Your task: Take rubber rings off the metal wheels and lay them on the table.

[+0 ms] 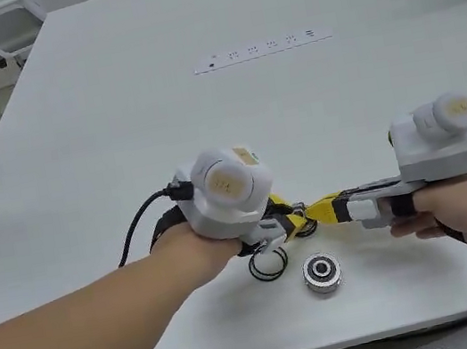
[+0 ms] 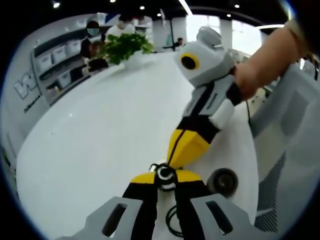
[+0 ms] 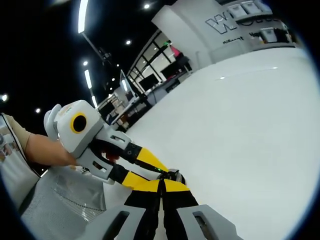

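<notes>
My left gripper [image 2: 165, 176] is shut on a small metal wheel [image 2: 164, 172] held just above the white table [image 1: 205, 116]. Its yellow jaws clamp the wheel from both sides. My right gripper [image 3: 160, 186] comes in from the opposite side, with its jaws shut and their tips pinching the black rubber ring [image 3: 173, 175] at that wheel's rim. In the head view the two grippers' tips meet near the front edge, left gripper [image 1: 291, 224] and right gripper [image 1: 314, 213]. Below them lie a second metal wheel [image 1: 321, 272] and loose black rubber rings [image 1: 268, 265].
A white strip with sockets [image 1: 261, 49] lies far back on the table. A potted plant [image 2: 127, 47] stands at the far end, with shelves and people behind it. A mesh chair [image 2: 292, 130] is at the near side. Cables trail from both grippers.
</notes>
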Demonstrator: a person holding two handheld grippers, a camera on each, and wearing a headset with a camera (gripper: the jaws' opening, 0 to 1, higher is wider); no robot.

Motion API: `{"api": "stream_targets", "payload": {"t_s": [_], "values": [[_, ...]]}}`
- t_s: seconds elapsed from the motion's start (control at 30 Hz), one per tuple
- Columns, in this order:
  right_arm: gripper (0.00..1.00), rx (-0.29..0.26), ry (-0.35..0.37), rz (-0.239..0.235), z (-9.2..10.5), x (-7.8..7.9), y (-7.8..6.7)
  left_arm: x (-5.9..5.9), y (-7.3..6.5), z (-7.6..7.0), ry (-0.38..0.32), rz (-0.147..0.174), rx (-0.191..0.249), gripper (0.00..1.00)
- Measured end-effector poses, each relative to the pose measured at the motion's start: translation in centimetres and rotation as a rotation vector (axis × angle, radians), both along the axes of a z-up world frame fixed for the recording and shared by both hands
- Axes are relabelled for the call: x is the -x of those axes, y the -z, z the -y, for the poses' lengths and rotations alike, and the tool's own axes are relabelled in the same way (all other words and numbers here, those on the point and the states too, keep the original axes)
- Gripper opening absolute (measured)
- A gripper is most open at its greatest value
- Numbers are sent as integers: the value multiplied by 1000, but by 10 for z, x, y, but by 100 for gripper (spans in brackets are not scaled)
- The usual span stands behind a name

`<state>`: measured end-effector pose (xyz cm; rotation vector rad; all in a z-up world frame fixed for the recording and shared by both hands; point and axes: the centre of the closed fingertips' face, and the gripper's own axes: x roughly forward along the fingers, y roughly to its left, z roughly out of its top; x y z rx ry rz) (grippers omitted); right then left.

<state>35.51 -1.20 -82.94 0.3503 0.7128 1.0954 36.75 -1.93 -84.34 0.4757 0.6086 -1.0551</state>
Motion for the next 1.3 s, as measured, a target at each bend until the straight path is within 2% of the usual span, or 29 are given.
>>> {"api": "stream_targets", "payload": {"t_s": [0.03,0.07,0.1,0.13,0.17,0.23,0.33,0.4,0.6,0.7,0.83,0.93,1.3], "values": [[0,-52,-5,-16,-7,1,-9,0,0,0,0,1,0,13],[0,-23,-3,-12,-5,0,-6,0,0,0,0,1,-1,13],[0,-84,-35,-5,-12,4,-16,0,0,0,0,2,1,13],[0,-62,-6,-40,-10,2,-12,0,0,0,1,3,2,13],[0,-52,-13,-19,-10,2,-11,0,0,0,-1,2,3,13],[0,-67,-2,-43,-9,1,-11,0,-1,0,-6,3,6,13],[0,-66,11,-40,-7,0,-10,0,-1,0,-14,-2,6,13],[0,-40,12,-20,-6,-2,-8,-1,-1,1,-13,-3,10,13],[0,15,27,-5,-1,-6,-2,-1,-1,2,-2,-1,9,14],[0,19,29,-3,1,-7,-3,-1,-2,2,4,11,-1,15],[0,24,36,0,3,-7,-3,0,-4,1,-4,-10,12,18],[0,25,36,4,4,-6,-5,3,-5,0,5,-13,12,20],[0,5,39,22,4,-7,-16,16,-27,-9,9,-9,63,26]]}}
